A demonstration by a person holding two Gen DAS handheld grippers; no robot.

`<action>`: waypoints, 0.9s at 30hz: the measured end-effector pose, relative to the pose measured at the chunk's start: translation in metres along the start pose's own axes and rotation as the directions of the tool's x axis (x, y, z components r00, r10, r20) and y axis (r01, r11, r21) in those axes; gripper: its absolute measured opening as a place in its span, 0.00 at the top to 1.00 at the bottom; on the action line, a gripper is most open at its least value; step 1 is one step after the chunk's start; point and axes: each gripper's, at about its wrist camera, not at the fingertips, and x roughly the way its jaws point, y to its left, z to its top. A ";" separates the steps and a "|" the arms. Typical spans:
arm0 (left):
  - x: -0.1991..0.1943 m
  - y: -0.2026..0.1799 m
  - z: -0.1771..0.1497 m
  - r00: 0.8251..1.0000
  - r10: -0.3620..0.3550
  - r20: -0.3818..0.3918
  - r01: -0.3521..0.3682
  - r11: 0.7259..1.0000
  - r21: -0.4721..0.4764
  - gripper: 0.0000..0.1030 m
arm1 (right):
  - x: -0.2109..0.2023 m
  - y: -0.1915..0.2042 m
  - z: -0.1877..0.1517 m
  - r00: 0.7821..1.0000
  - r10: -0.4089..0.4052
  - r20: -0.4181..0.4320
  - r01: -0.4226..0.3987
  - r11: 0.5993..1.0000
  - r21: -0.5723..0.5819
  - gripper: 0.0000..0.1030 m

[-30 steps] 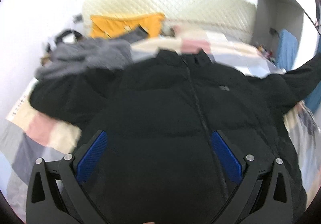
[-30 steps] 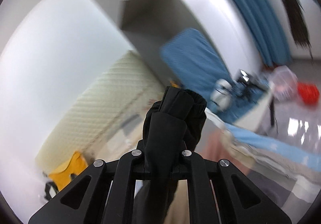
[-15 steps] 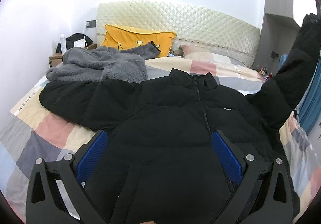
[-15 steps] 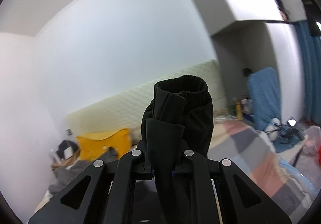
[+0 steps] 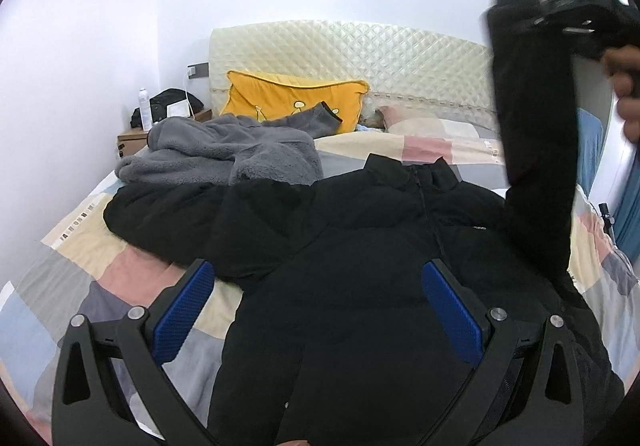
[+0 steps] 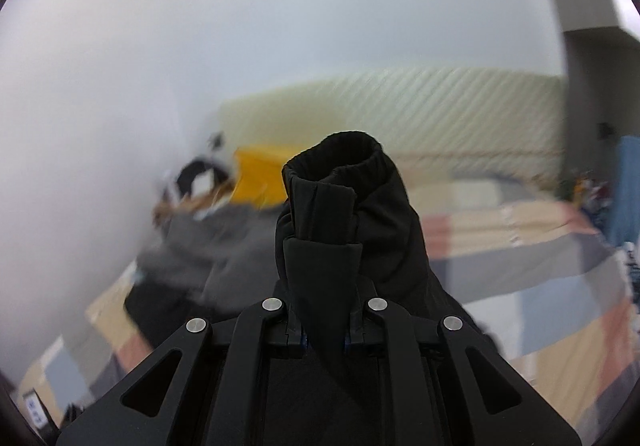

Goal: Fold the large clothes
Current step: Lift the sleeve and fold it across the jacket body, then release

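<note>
Item one: a black puffer jacket (image 5: 360, 286), which we are finding lying front-up on the patchwork bedspread (image 5: 132, 270), zip closed, collar pointing toward the quilted cream headboard (image 5: 352, 46). Its one sleeve is lying stretched out flat toward the left side of the bed; its other sleeve (image 5: 536, 150) is standing lifted off the bed, rising steeply on the right of the left wrist view. We are holding that sleeve with the right gripper (image 6: 325, 338), whose jaws are pinching a fold of fabric just below the elastic cuff (image 6: 344, 162), the cuff opening facing the camera. In the left wrist view the right gripper (image 5: 568, 22) is appearing at the upper right with the sleeve hanging from it. The left gripper (image 5: 318, 308) is hovering above the jacket's lower front with its blue-padded fingers (image 5: 184, 310) spread wide and gripping nothing. Item two: a grey fleece garment (image 5: 224, 158), lying crumpled beyond the flat sleeve and touching it. Item three: a yellow pillow (image 5: 288, 98), leaning against the headboard behind the fleece. Item four: a wooden nightstand (image 5: 132, 140) at the bed's far left corner, carrying a clear bottle (image 5: 145, 110) and a dark bag (image 5: 172, 102). The right wrist view is showing its background blurred.
</note>
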 end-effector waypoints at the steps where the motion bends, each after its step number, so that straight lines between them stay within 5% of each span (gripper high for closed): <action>1: 0.001 0.002 0.000 1.000 0.003 -0.005 -0.003 1.000 -0.001 0.00 | 0.017 0.012 -0.011 0.999 0.024 -0.036 -0.025 1.000 -0.011 0.89; 8: 0.009 0.031 -0.002 0.999 0.040 -0.016 -0.041 0.997 -0.062 0.00 | 0.104 0.083 -0.085 0.962 0.158 -0.222 -0.169 0.985 -0.035 0.89; 14: 0.025 0.069 -0.006 0.998 0.041 -0.057 -0.051 0.983 -0.179 0.00 | 0.164 0.121 -0.154 0.925 0.160 -0.345 -0.198 0.977 -0.079 0.88; 24: 0.051 0.072 -0.010 0.994 0.005 -0.106 -0.027 0.979 -0.204 0.00 | 0.209 0.119 -0.223 0.884 0.123 -0.452 -0.168 0.984 -0.062 0.87; 27: 0.057 0.078 -0.012 0.993 -0.014 -0.118 -0.014 0.972 -0.236 0.00 | 0.212 0.116 -0.218 0.885 0.134 -0.447 -0.169 0.985 -0.040 0.75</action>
